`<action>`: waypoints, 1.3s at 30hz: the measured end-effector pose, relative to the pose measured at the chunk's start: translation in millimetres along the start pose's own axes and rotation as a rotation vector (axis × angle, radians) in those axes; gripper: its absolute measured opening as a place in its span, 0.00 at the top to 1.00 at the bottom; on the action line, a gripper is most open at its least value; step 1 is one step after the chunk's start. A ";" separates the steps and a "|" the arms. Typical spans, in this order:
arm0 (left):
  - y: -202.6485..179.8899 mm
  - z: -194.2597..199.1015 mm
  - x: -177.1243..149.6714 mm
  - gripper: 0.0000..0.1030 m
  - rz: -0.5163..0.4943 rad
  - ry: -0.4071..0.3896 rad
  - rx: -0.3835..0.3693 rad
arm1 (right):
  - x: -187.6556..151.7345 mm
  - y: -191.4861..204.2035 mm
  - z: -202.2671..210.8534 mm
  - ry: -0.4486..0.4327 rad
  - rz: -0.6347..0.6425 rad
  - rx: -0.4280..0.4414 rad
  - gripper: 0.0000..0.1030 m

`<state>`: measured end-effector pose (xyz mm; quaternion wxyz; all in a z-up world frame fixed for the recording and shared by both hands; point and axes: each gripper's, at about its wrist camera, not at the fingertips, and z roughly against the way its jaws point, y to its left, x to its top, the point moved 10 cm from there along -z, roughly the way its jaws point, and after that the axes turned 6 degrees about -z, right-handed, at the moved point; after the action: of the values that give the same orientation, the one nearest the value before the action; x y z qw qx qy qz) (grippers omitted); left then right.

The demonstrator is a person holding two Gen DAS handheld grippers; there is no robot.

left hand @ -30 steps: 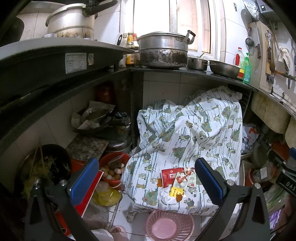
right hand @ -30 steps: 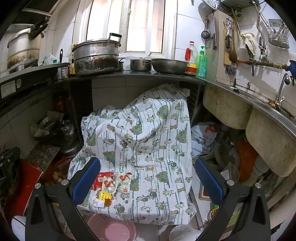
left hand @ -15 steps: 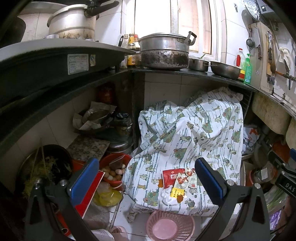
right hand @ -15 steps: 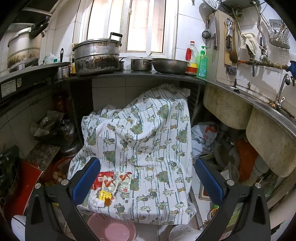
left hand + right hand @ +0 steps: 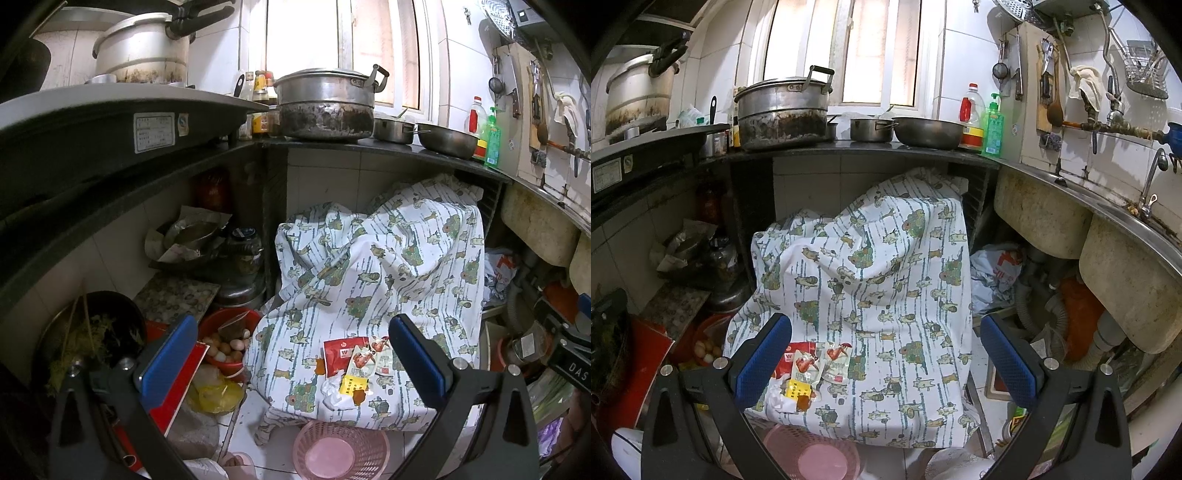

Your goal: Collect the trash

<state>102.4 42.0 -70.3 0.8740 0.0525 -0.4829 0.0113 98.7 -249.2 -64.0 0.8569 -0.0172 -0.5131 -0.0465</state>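
Patterned cloth [image 5: 373,280] drapes below the black counter [image 5: 369,147]; wrappers [image 5: 354,363] lie on it, above the pink basket [image 5: 341,450]. Both grippers [image 5: 293,354] [image 5: 886,354] gape wide, empty.

- Patterned cloth [image 5: 380,273] drapes bulky object under counter; object fully hidden.
- Pink basket [image 5: 341,450]: far rim tucked under cloth hem; in right wrist view [image 5: 812,458] cut by frame edge at 6 o'clock.
- Wrapper pile [image 5: 809,373]: left portion behind right gripper's left finger [image 5: 762,360]; print illegible.
- Stove label [image 5: 154,132]: text too small to read.
- Egg bowl [image 5: 229,339]: partly behind left gripper's finger [image 5: 166,360].
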 end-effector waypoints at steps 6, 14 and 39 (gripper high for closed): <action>-2.4 5.0 2.9 0.00 0.002 -0.022 -0.003 | 1.3 0.8 2.0 -0.009 0.005 0.003 0.00; -5.0 7.5 8.4 0.00 -0.023 -0.043 0.018 | 18.1 12.4 13.5 -0.053 0.084 0.030 0.00; -23.5 -98.3 15.7 0.00 -0.051 -0.105 -0.123 | -49.6 9.0 -119.9 0.222 0.047 0.130 0.24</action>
<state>195.3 28.2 -110.9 0.8492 0.0115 -0.5262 -0.0435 181.6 -246.5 -164.2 0.9086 0.0317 -0.4165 0.0053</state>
